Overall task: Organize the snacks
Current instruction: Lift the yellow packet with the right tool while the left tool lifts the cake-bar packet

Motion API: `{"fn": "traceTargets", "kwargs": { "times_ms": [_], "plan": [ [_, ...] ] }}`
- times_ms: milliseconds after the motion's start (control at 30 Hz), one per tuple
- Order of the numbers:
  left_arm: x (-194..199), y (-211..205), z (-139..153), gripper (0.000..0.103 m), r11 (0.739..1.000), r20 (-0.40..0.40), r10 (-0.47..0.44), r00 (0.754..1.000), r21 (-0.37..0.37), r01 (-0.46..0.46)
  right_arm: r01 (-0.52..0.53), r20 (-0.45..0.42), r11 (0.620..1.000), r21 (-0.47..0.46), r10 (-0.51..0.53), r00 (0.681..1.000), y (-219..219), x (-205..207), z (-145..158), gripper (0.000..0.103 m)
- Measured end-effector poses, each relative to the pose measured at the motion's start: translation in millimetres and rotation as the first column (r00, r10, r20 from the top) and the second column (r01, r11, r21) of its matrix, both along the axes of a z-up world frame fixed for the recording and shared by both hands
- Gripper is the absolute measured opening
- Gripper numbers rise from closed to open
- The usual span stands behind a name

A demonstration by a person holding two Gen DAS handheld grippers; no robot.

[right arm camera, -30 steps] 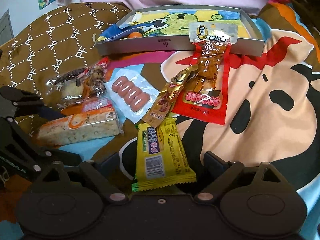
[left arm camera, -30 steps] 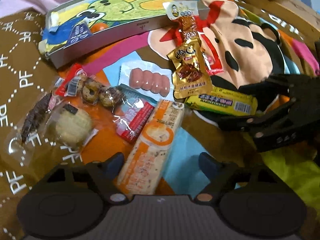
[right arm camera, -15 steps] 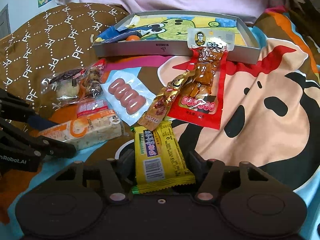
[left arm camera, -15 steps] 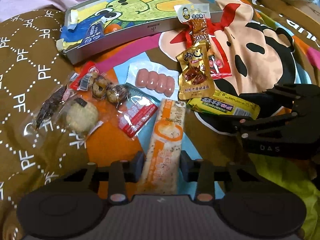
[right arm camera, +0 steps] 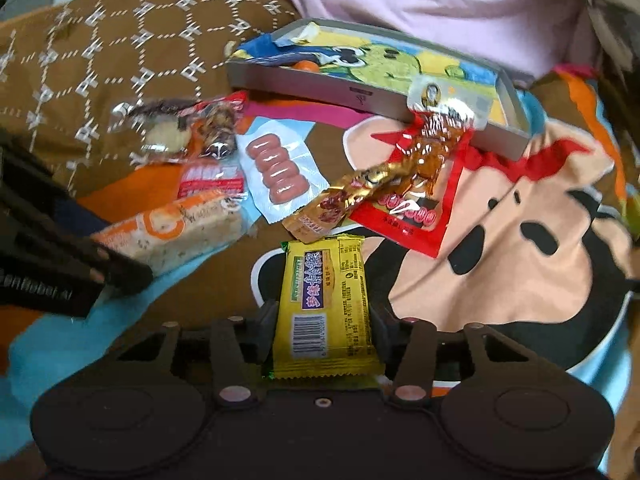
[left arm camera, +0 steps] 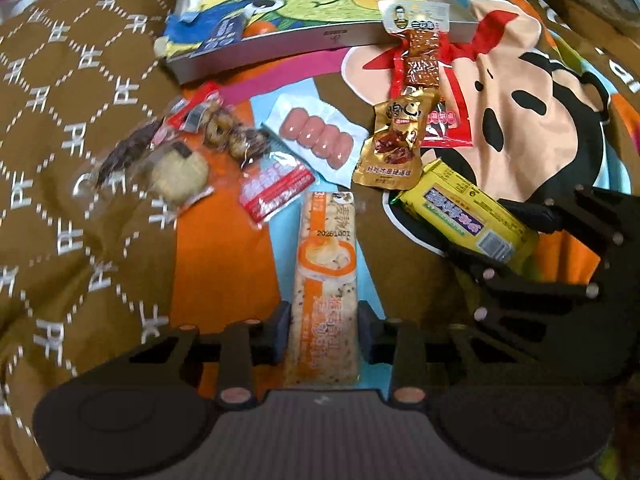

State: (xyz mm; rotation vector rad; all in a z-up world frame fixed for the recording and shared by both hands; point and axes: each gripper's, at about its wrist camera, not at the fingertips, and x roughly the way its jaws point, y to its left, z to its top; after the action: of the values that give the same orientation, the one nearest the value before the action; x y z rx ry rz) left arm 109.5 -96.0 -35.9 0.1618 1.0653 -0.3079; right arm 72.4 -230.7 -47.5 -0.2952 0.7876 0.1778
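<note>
My left gripper [left arm camera: 323,330] holds the near end of a long orange-and-white snack bar [left arm camera: 326,256]; its jaws are closing and both pads press the wrapper. My right gripper [right arm camera: 324,328] grips a yellow snack packet [right arm camera: 324,280] the same way, jaws closing, pads against its sides. In the left wrist view the right gripper [left arm camera: 488,232] and the yellow packet [left arm camera: 452,204] show at the right. The orange bar [right arm camera: 180,232] shows at the left of the right wrist view. A grey tin tray [left arm camera: 280,44] with a cartoon liner lies at the far side.
Loose on the cartoon blanket lie a sausage pack [left arm camera: 316,140], a gold packet [left arm camera: 390,148], a red packet [left arm camera: 424,68] leaning on the tray wall, a red-white sachet [left arm camera: 272,186] and clear cookie packs [left arm camera: 180,168]. A blue packet [left arm camera: 220,36] lies in the tray. A brown patterned cushion [left arm camera: 60,120] lies left.
Both grippers went from wide open to shut, the left on the orange bar, the right on the yellow packet. Both views have rolled and shifted a little.
</note>
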Motion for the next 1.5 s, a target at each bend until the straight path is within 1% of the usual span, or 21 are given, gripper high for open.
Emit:
{"fn": "traceTargets", "kwargs": {
  "times_ms": [67, 167, 267, 400, 500, 567, 700, 800, 867, 1067, 1167, 1333, 1367, 1500],
  "plan": [
    [-3.8, 0.2, 1.7, 0.037, 1.0, -0.019, 0.003, 1.0, -0.017, -0.004, -0.024, 0.013, 0.998, -0.058, 0.025, 1.0, 5.5, -7.3, 0.9, 0.049],
    [-9.5, -1.2, 4.7, 0.037, 1.0, -0.026, -0.004, 1.0, -0.022, 0.003, -0.064, 0.035, 0.988, -0.144, 0.069, 0.997, 12.0, -19.4, 2.0, 0.049],
    [-14.1, -2.5, 7.3, 0.037, 1.0, -0.029, -0.007, 1.0, -0.021, 0.006, -0.08, 0.049, 0.977, -0.195, 0.092, 0.995, 13.4, -29.6, 4.1, 0.049],
    [-17.5, -4.5, 11.5, 0.037, 1.0, -0.039, 0.001, 0.999, -0.024, -0.002, -0.069, 0.072, 0.963, -0.259, 0.091, 0.993, 13.6, -38.2, 6.7, 0.049],
    [-19.4, -3.7, 16.8, 0.037, 0.998, -0.026, -0.007, 1.0, -0.057, 0.006, -0.042, 0.102, 0.954, -0.296, 0.076, 0.992, 10.9, -41.6, 8.6, 0.049],
    [-19.6, -4.0, 19.6, 0.037, 0.998, -0.015, -0.004, 1.0, -0.065, 0.003, -0.022, 0.129, 0.948, -0.319, 0.066, 0.989, 8.4, -41.6, 9.6, 0.049],
    [-18.7, -5.8, 22.8, 0.037, 0.997, 0.004, -0.003, 1.0, -0.078, 0.003, 0.006, 0.178, 0.94, -0.34, 0.058, 0.982, 4.7, -42.2, 12.8, 0.049],
    [-16.8, -8.9, 21.1, 0.037, 0.998, 0.01, -0.008, 1.0, -0.055, 0.008, 0.013, 0.207, 0.937, -0.349, 0.064, 0.976, 4.8, -43.3, 14.8, 0.049],
    [-14.7, -12.3, 17.4, 0.037, 1.0, 0.003, -0.014, 1.0, -0.027, 0.014, 0.012, 0.221, 0.936, -0.353, 0.071, 0.973, 5.4, -43.3, 15.7, 0.049],
    [-6.3, -22.6, 1.7, 0.038, 0.998, 0.0, -0.064, 0.998, 0.017, 0.064, 0.011, 0.223, 0.943, -0.334, 0.067, 0.972, 5.1, -40.8, 17.2, 0.049],
    [3.4, -28.8, -6.6, 0.039, 0.996, -0.01, -0.086, 0.996, 0.026, 0.086, 0.015, 0.231, 0.943, -0.331, 0.066, 0.971, 4.6, -41.0, 18.2, 0.049],
    [20.7, -35.1, -15.6, 0.04, 0.996, -0.021, -0.084, 0.996, 0.022, 0.084, 0.014, 0.243, 0.939, -0.343, 0.074, 0.967, 5.6, -41.0, 16.9, 0.049],
    [22.6, -35.9, -16.3, 0.038, 0.997, -0.018, -0.079, 0.997, 0.021, 0.08, 0.014, 0.245, 0.939, -0.345, 0.075, 0.967, 5.8, -40.7, 16.7, 0.049],
    [23.5, -37.3, -15.3, 0.037, 0.998, 0.001, -0.067, 0.998, 0.022, 0.067, 0.015, 0.25, 0.938, -0.345, 0.077, 0.965, 5.9, -39.2, 16.7, 0.049]
  ]
}}
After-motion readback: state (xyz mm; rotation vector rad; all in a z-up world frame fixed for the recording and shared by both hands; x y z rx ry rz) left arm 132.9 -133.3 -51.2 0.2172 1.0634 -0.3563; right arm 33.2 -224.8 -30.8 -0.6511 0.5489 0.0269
